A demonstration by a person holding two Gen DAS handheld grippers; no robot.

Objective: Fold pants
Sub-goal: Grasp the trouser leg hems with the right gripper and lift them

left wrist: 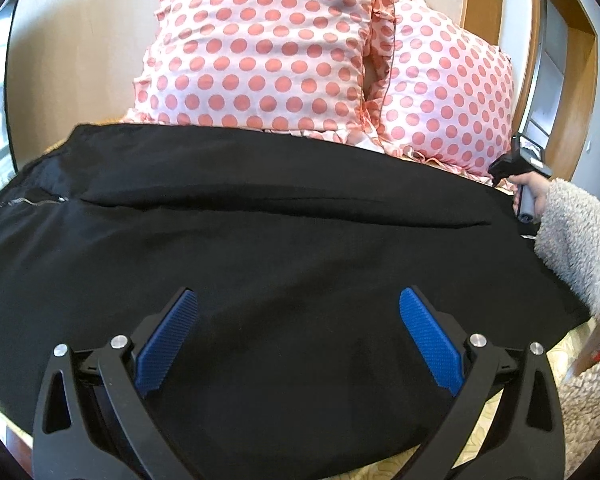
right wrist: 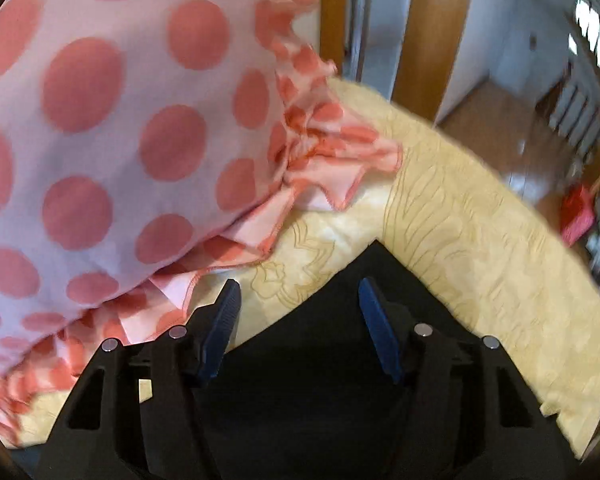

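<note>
The black pants point(left wrist: 260, 248) lie spread flat across the bed, waistband and zipper point(left wrist: 32, 201) at the left, legs running right. My left gripper point(left wrist: 298, 300) is open, its blue pads hovering over the near edge of the pants, holding nothing. My right gripper point(right wrist: 300, 288) is open over a corner of the pants point(right wrist: 340, 300) at the far right end, close to the pillow. In the left wrist view the right gripper point(left wrist: 520, 168) shows at the right edge, held by a hand in a fleecy sleeve.
Two pink polka-dot pillows point(left wrist: 260, 48) point(left wrist: 448, 96) stand at the head of the bed, one close to my right gripper point(right wrist: 120, 140). A yellow patterned bedspread point(right wrist: 480, 240) covers the bed. Wooden bed frame point(right wrist: 432, 32) and wood floor point(right wrist: 520, 152) lie beyond.
</note>
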